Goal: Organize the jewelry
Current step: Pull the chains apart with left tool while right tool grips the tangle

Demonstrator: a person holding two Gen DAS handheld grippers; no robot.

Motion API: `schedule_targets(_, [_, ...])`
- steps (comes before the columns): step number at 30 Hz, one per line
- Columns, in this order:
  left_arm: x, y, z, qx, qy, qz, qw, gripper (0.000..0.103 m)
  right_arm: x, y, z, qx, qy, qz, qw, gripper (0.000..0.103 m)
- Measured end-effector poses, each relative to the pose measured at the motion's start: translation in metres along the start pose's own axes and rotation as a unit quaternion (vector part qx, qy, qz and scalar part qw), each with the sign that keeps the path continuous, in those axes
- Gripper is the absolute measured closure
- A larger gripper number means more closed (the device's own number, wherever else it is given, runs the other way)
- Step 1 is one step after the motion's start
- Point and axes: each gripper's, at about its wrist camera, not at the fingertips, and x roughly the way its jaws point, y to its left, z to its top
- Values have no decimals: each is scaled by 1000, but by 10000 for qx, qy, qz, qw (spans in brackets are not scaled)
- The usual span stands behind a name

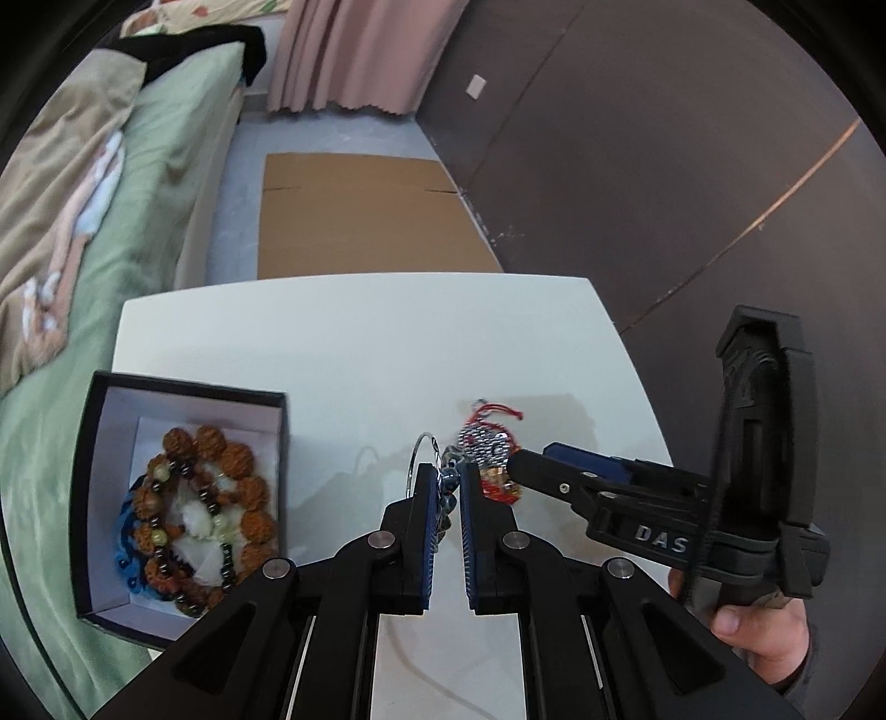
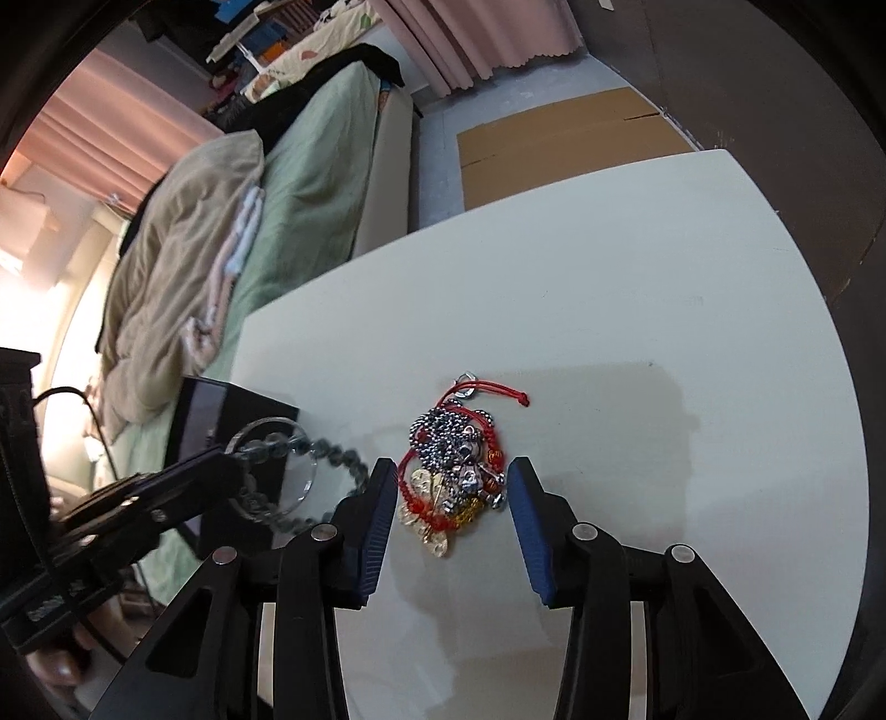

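Left gripper point(image 1: 447, 487) pinches a limp, light bead bracelet point(image 2: 332, 459); right gripper point(image 2: 451, 498), half-open, straddles the loose, tangly pile point(image 2: 454, 459), best grabbed mid-clump.

A black box point(image 1: 183, 498) with a white lining holds rust-brown, knobbly beads strung with small black and pale yellow ones, beside a bright blue cord, on a plain white counter point(image 1: 360, 343). A tangle of jewelry point(image 2: 457, 471) mixes red cord, silver-grey ball chain, orange beads and pale gold pieces, while a string of dark grey beads point(image 2: 332, 459) with a clear ring hangs between black jaws with blue pads. Behind lie a pale green bed point(image 1: 166, 194), a beige blanket, pink curtains point(image 1: 360, 50), brown cardboard point(image 1: 365, 216) and a dark brown wall.
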Motion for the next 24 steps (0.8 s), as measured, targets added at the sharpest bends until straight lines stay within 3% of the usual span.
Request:
schedule_targets(2, [-1, 4, -1, -41, 6, 25, 10000, 95, 8, 4, 1, -83, 48, -114, 9999, 60])
schedule_targets(6, [0, 6, -3, -87, 30, 12, 10000, 95, 15, 8, 3, -290, 66, -510, 9983, 81])
schedule_targets(10, [2, 4, -4, -54, 95, -38, 9999, 95, 5, 5, 1, -303, -39, -506, 9983, 83])
schedule_targets(11, [3, 2, -4, -43, 114, -35, 9999, 95, 2, 4, 0, -291, -70, -452, 9985, 97])
schedule_targets(22, [29, -6, -6, 173, 392, 407, 9983, 93, -41, -2, -3, -111, -525, 62, 9985, 97])
schedule_targets(24, [35, -7, -7, 201, 457, 488, 9976, 81, -52, -2, -3, -102, -650, 153, 9977, 97])
